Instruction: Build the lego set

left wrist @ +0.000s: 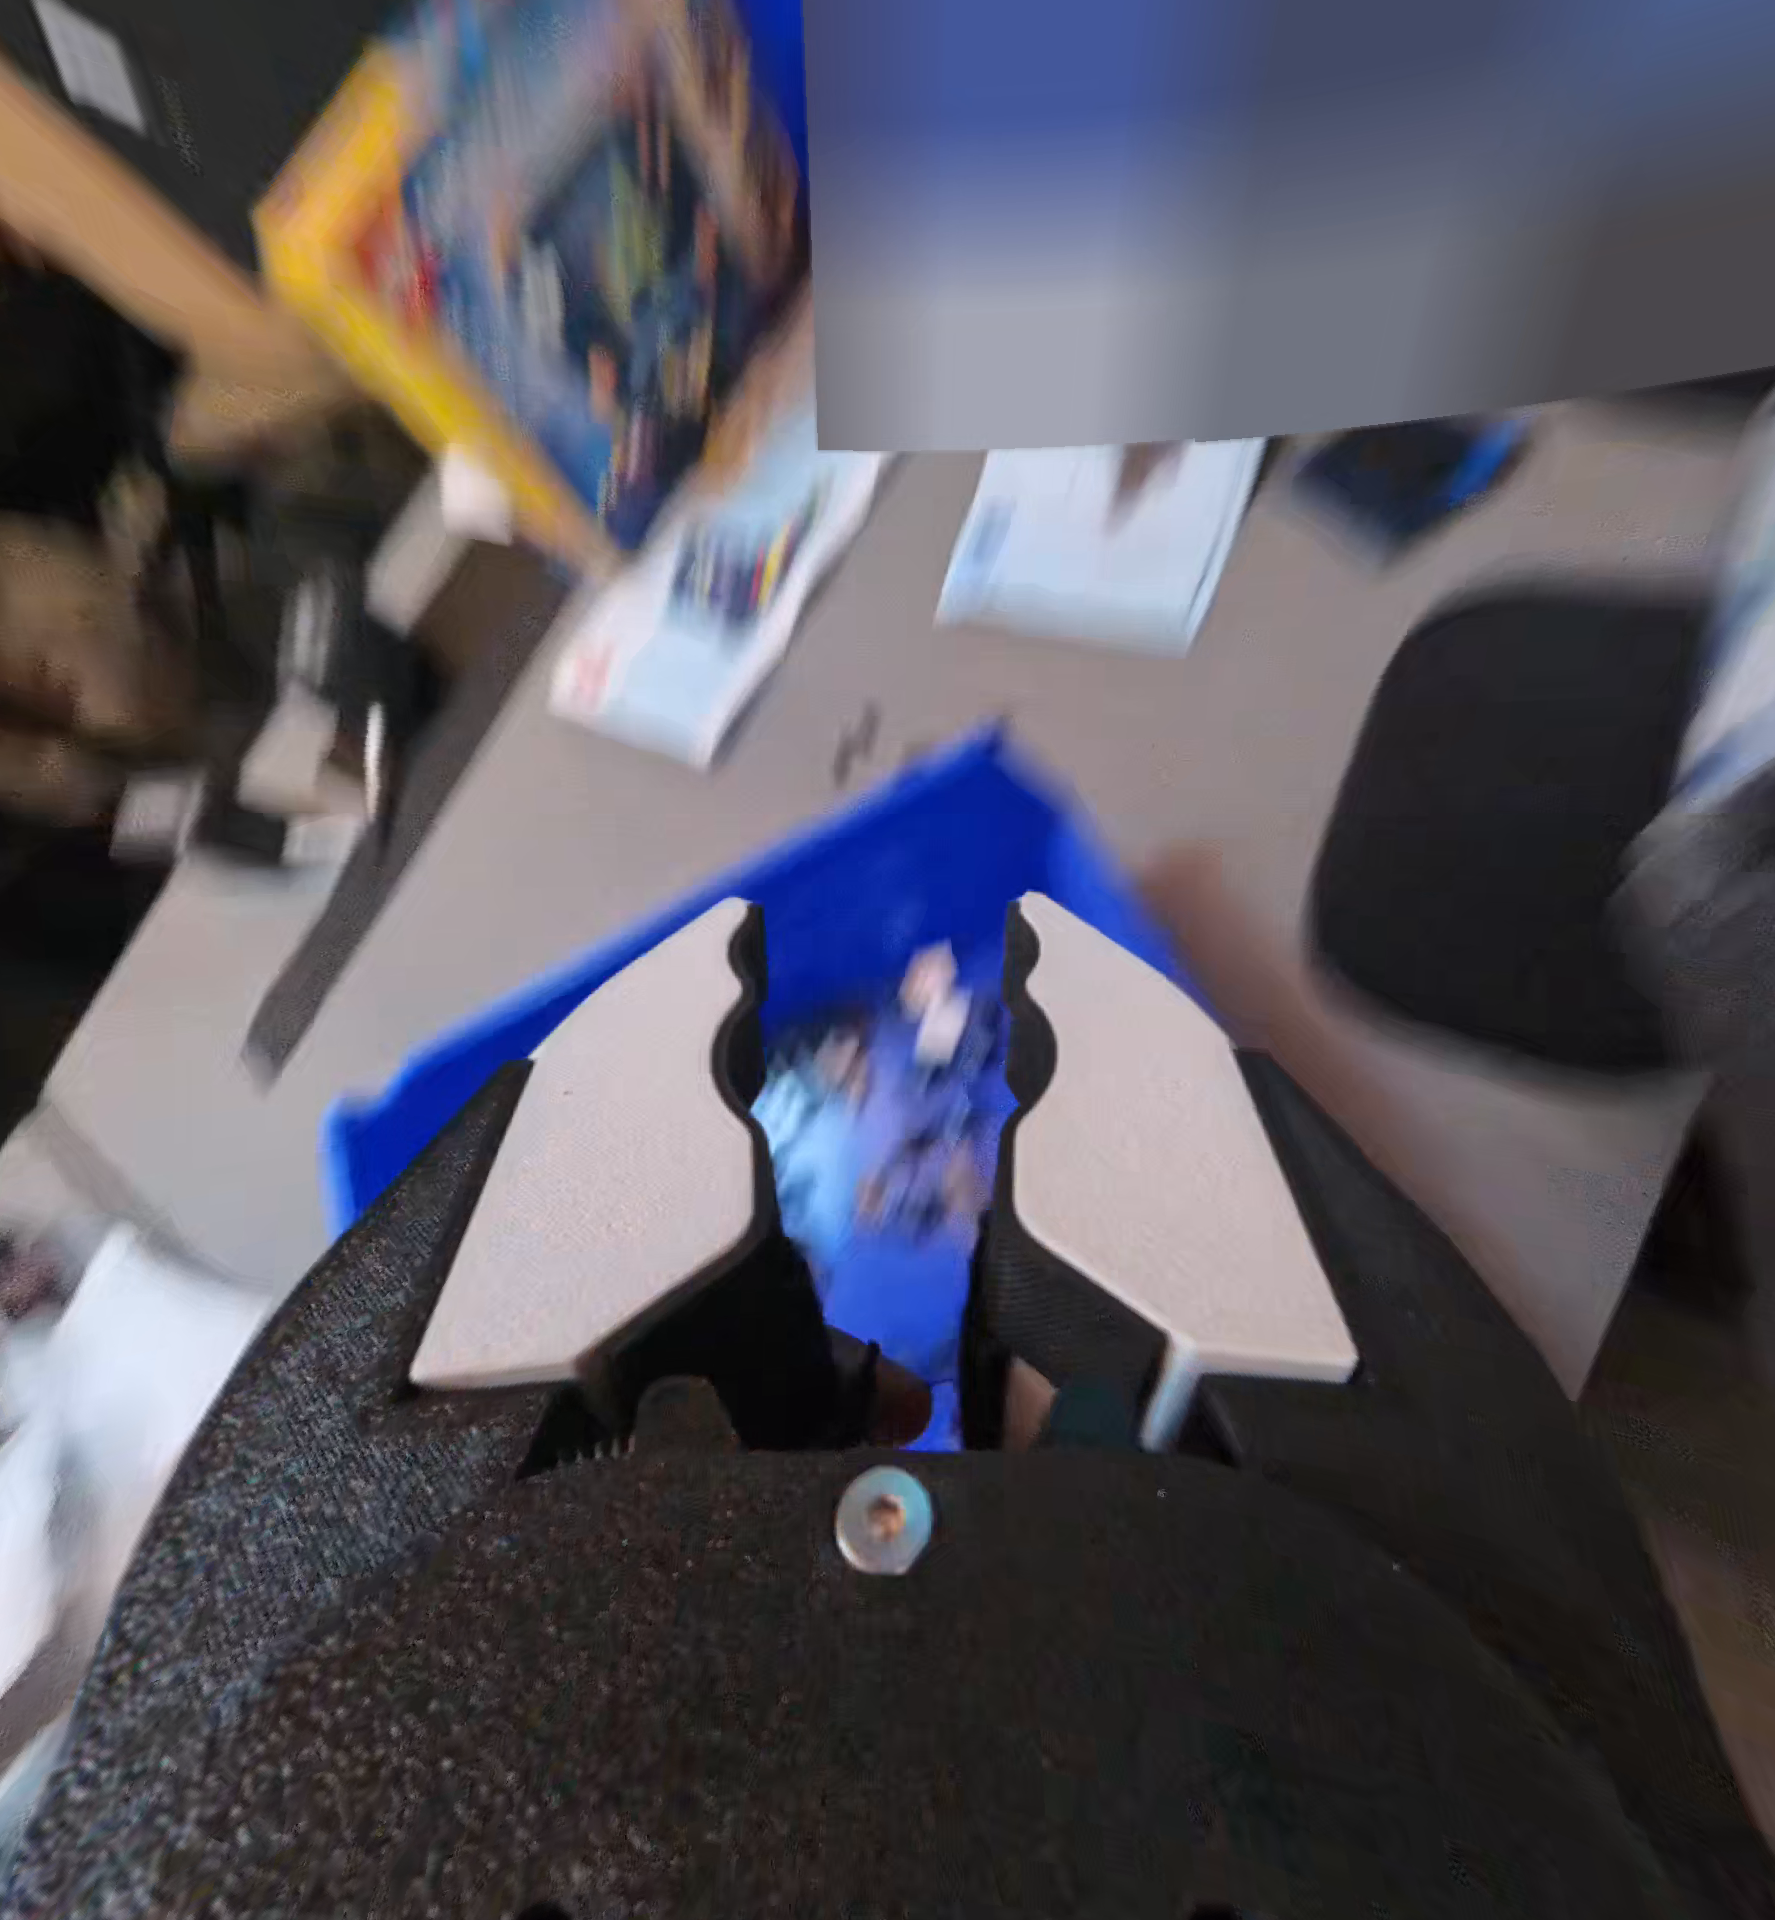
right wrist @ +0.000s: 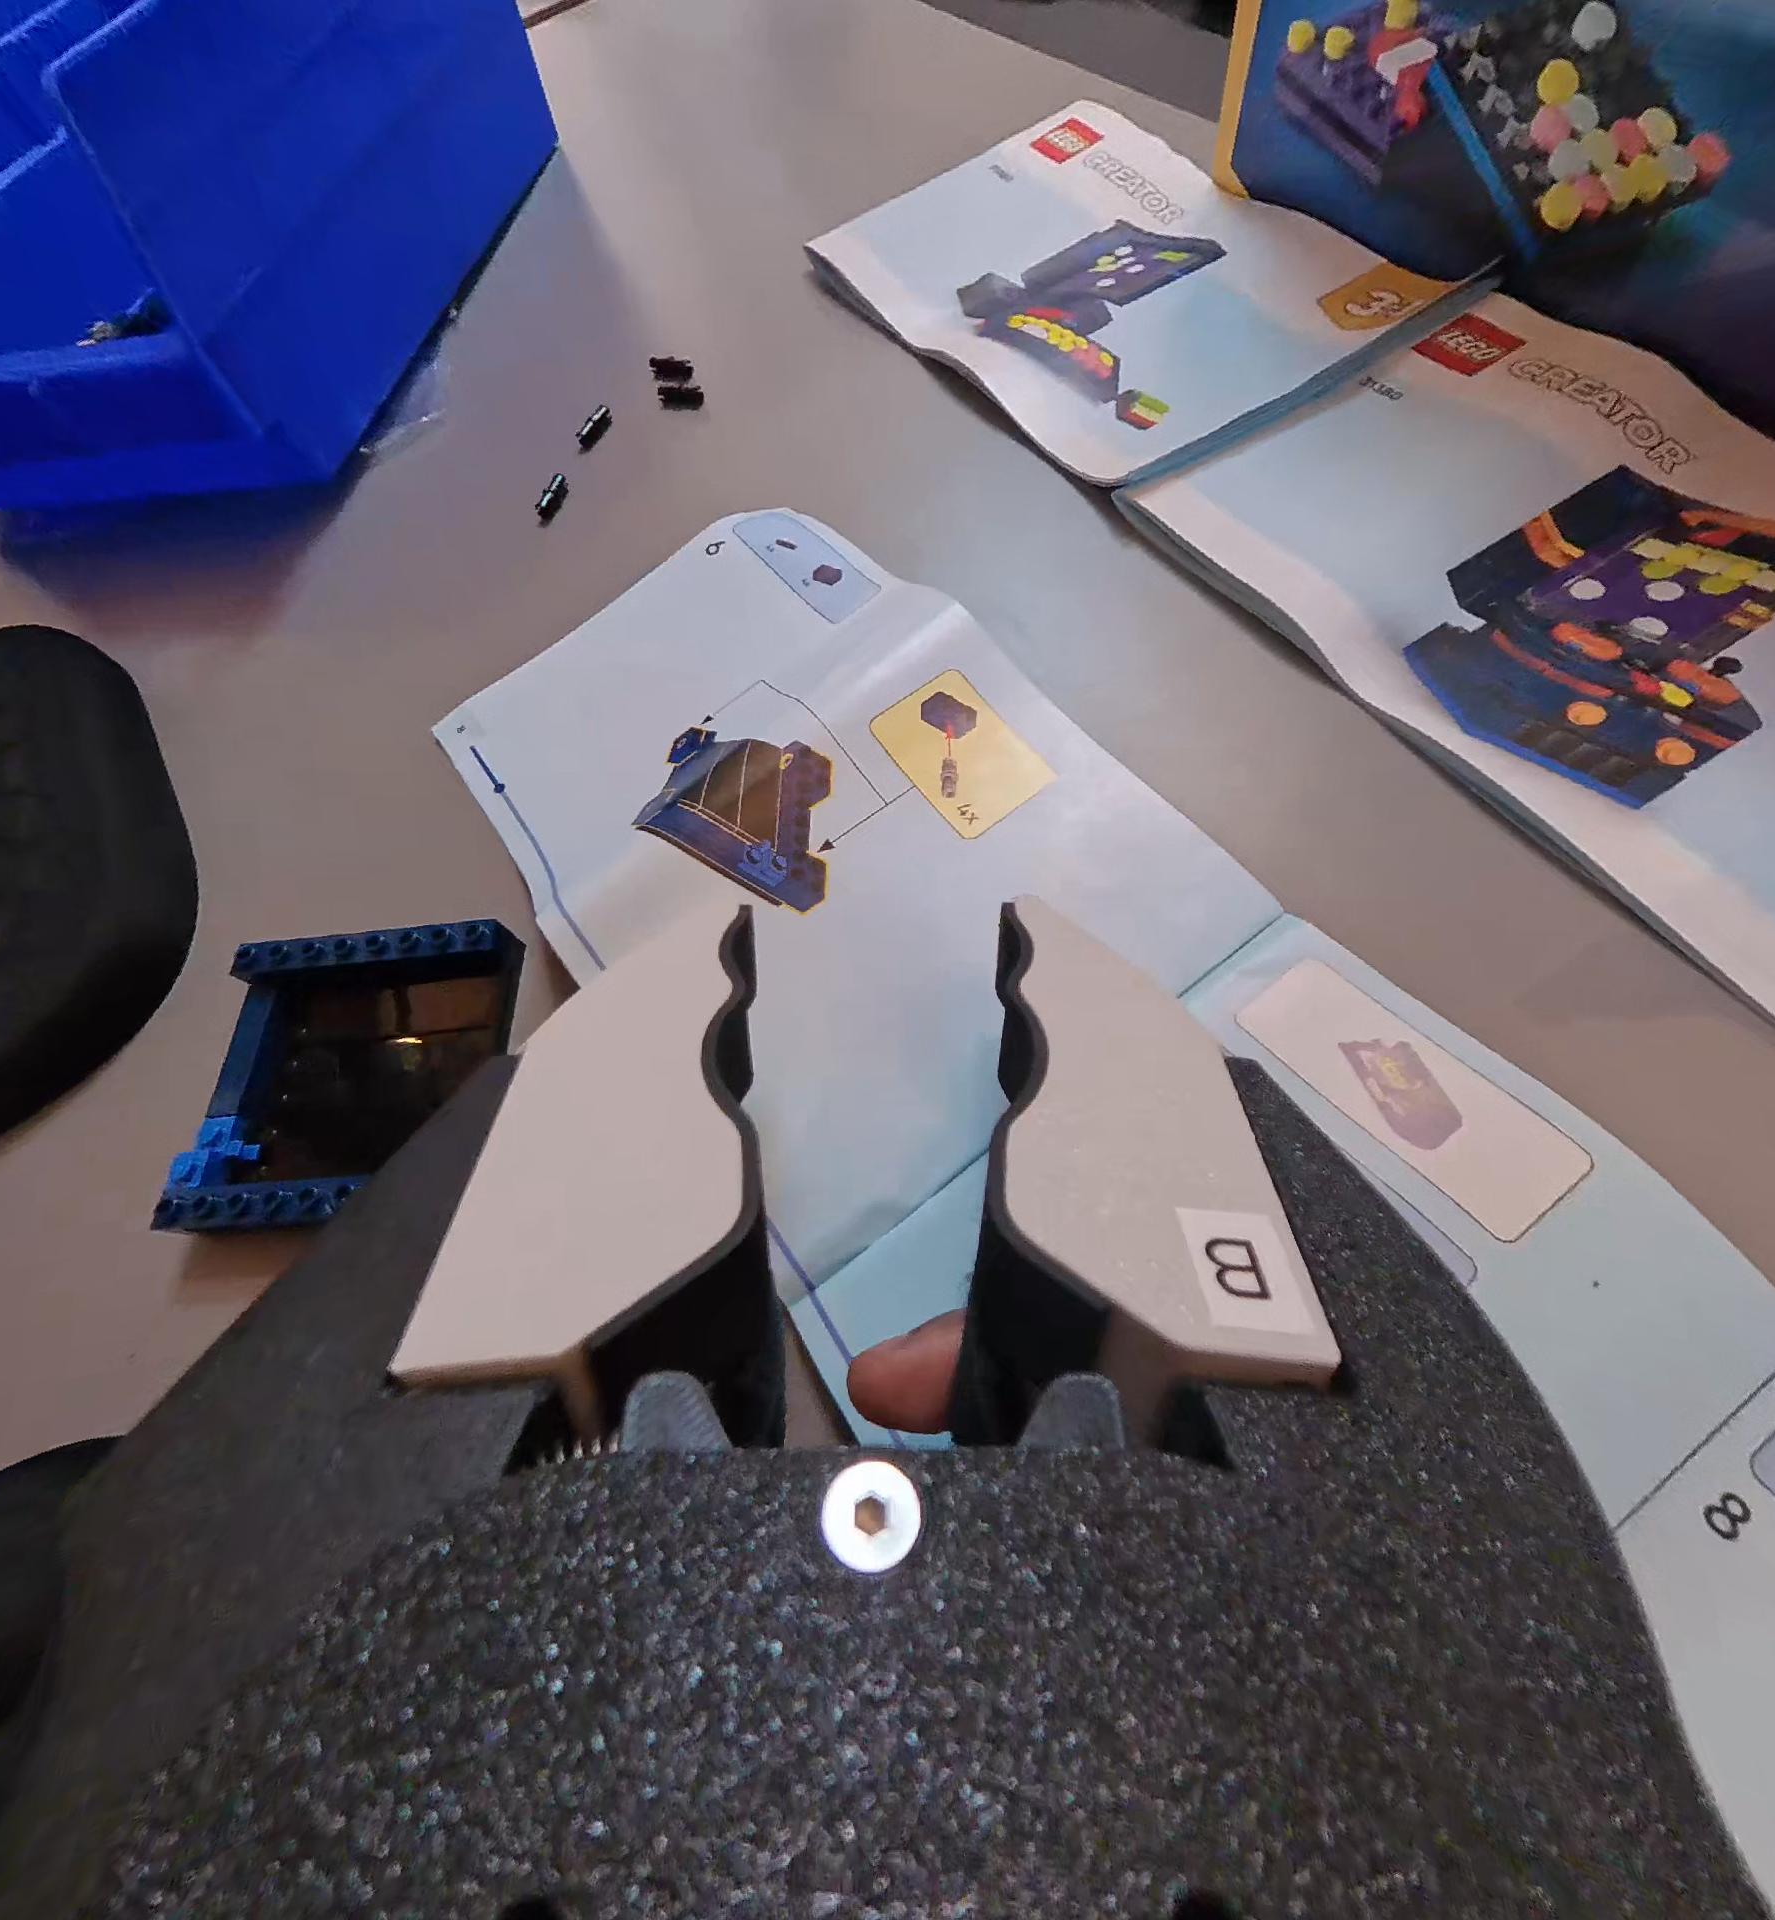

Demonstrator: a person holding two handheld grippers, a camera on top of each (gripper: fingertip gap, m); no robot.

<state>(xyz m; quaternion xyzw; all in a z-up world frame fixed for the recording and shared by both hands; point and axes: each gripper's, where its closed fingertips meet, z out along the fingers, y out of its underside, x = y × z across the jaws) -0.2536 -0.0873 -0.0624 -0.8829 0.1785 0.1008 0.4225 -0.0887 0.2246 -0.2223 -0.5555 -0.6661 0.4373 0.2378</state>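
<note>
The left wrist view is smeared by motion. My left gripper (left wrist: 883, 925) is open with nothing between its pads. It hangs over a blue bin (left wrist: 862, 831) that holds several loose small pieces (left wrist: 893, 1101). My right gripper (right wrist: 872, 925) is open and empty, just above an open instruction booklet (right wrist: 862, 748) lying on the grey table (right wrist: 966, 468). A dark blue brick frame (right wrist: 343, 1070) lies on the table just left of my right gripper. Several small black pins (right wrist: 592, 426) lie farther off, beside the blue bin (right wrist: 239, 208).
Two closed booklets (right wrist: 1122, 301) (right wrist: 1537, 623) and a colourful set box (right wrist: 1485, 135) lie at the far right. A black rounded pad (right wrist: 31, 883) sits at the left edge. In the left wrist view a hand with a dark tool (left wrist: 31, 623) shows at the left. Some 40 centimetres of space lies between my two pairs of fingers.
</note>
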